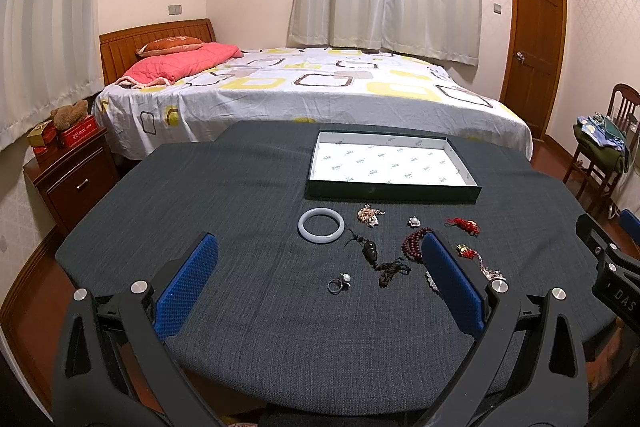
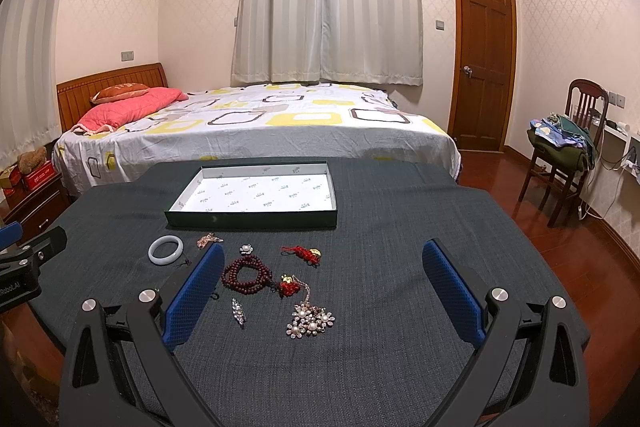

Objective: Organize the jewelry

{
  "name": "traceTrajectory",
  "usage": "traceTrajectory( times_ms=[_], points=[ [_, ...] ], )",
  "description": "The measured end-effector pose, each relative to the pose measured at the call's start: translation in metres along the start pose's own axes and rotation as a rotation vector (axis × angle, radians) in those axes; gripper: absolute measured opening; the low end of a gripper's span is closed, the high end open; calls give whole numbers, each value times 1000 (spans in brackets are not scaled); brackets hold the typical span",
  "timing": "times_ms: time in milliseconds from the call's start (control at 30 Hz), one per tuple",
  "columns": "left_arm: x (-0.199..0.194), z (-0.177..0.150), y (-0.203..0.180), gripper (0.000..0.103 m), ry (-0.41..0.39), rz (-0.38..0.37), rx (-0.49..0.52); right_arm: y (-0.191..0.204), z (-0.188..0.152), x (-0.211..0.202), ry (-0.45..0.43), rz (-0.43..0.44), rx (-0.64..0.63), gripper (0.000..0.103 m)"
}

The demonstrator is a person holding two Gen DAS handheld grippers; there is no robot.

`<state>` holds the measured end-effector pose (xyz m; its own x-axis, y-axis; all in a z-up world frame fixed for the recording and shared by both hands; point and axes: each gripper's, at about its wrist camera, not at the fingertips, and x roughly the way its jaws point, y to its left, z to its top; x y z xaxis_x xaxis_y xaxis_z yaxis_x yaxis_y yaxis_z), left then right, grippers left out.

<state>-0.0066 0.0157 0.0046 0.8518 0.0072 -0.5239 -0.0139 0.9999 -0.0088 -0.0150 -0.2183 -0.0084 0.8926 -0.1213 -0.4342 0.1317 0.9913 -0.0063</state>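
Note:
Jewelry lies scattered on a dark cloth table in front of a shallow green box with a white lining. I see a pale jade bangle, a dark pendant with tassel, a pearl ring, dark red beads, a red knot charm and a pearl flower brooch. My left gripper hovers open above the table's near part with nothing between its fingers. My right gripper is open too, empty, above the beads and brooch.
A bed with a patterned sheet stands just behind the table. A wooden nightstand is at the left, a chair piled with clothes at the right near a door. The table's right half carries no objects.

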Motion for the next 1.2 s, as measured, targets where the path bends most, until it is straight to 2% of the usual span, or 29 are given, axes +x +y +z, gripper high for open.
traceTrajectory(
  times_ms=[500, 800, 1000, 1200],
  points=[
    [1, -3, 3, 99, 3, 2, -1, 0, 0, 0, 0, 1, 1, 96],
    [11, -17, 6, 99, 22, 4, -3, 6, -4, 2, 18, 6, 4, 96],
    [31, -28, 11, 99, 47, -5, 1, 5, -26, 24, 51, 18, 9, 96],
    [68, -43, 13, 99, 106, -28, -14, 4, -47, 53, 102, 33, 16, 96]
  ],
)
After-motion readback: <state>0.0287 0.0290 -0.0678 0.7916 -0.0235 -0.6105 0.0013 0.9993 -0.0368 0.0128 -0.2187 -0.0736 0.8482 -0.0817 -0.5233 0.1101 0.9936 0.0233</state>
